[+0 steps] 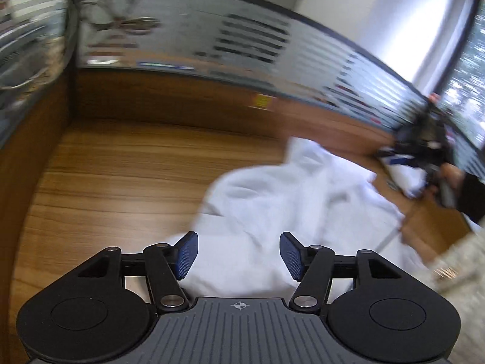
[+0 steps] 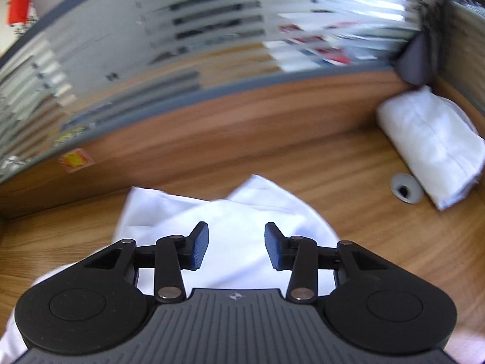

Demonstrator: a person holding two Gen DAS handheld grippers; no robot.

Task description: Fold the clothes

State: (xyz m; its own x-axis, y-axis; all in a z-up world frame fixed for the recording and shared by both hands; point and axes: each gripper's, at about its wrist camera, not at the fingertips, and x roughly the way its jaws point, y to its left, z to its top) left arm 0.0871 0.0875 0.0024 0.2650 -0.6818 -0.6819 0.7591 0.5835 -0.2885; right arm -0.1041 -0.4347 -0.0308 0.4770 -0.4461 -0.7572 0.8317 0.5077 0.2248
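The left gripper (image 1: 239, 256) hangs above a rumpled white garment (image 1: 272, 200) with its blue pads (image 1: 186, 254) standing apart and no cloth between them. The garment lies loose on the wooden desk (image 1: 121, 176), spreading from the gripper toward two o'clock in the left wrist view. At three o'clock in that view the right gripper (image 1: 424, 151) shows as a dark blurred shape, with the person's hand (image 1: 451, 176) on its handle and a pale sleeve (image 1: 460, 261) below.

In the right wrist view the right gripper (image 2: 236, 250) also has its jaws apart, empty, over the same white garment (image 2: 230, 212), whose two peaked corners point toward twelve o'clock. A folded white garment (image 2: 430, 145) rests at two o'clock against the desk's wooden partition (image 2: 242, 127), well apart from the loose one. A grey cable grommet (image 2: 406, 191) sits just beside it.
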